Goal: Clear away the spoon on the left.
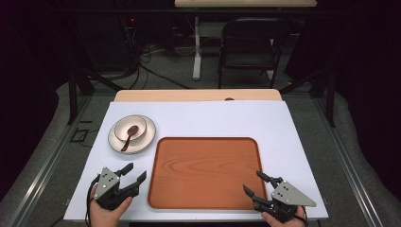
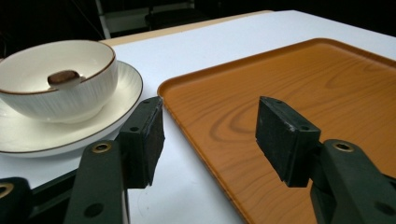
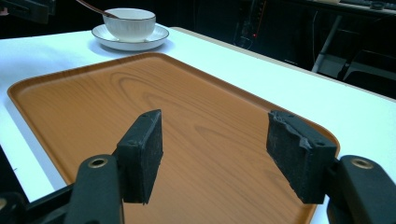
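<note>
An orange wood-grain tray [image 1: 205, 172] [image 2: 299, 88] [image 3: 140, 107] lies bare in the middle of the white table. To its upper left a white bowl [image 1: 129, 127] [image 2: 60, 81] [image 3: 129, 22] sits on a white plate [image 1: 142, 139] [image 2: 128, 88] [image 3: 156, 35], with a brown spoon [image 1: 128, 137] [image 2: 64, 77] in the bowl. My left gripper [image 1: 135, 173] [image 2: 210, 137] is open at the tray's near left corner, nothing between its jaws. My right gripper [image 1: 254, 183] [image 3: 217, 149] is open at the tray's near right corner, jaws over the tray surface.
The white table top [image 1: 198, 118] ends at a wooden strip [image 1: 198, 95] at the far side. Beyond it stand a black folding chair [image 1: 250, 45] and a table leg [image 1: 196, 47] on a dark floor with cables. A hand holds each gripper at the near edge.
</note>
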Available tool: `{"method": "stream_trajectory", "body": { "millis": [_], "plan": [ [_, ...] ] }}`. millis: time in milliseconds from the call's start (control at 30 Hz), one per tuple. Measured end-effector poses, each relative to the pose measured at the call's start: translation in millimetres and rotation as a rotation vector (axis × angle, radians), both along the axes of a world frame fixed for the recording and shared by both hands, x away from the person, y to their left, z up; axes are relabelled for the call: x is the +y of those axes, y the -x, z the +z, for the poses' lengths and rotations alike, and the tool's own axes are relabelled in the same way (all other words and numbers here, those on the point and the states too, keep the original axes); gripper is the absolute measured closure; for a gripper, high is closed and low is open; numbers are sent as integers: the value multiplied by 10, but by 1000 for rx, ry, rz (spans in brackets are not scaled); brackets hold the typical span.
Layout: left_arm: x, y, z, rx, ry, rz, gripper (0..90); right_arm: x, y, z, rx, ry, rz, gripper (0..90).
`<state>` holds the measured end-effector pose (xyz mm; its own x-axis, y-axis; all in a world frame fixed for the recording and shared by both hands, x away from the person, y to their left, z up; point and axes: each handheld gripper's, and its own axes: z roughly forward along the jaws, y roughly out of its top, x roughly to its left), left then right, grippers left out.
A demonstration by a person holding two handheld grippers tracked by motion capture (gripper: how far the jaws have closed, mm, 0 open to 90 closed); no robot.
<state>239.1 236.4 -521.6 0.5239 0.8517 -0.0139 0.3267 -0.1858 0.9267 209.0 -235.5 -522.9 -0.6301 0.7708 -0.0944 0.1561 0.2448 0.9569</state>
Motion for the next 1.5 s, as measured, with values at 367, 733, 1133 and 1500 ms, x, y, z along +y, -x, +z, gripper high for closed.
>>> {"method": "stream_trajectory", "body": {
  "millis": [367, 733, 1133, 1500],
  "plan": [
    [33, 23, 20, 1, 31, 26, 431, -13, 4, 9, -6, -9, 0, 360],
    [127, -78, 112, 47, 123, 98, 664, 28, 26, 19, -12, -20, 4, 361],
    [74, -482, 141, 100, 63, 211, 900, -16, 13, 17, -2, -37, -5, 361],
    [139, -605, 131, 95, 54, 260, 900, -13, 14, 15, -2, -33, -4, 361]
  ]
}}
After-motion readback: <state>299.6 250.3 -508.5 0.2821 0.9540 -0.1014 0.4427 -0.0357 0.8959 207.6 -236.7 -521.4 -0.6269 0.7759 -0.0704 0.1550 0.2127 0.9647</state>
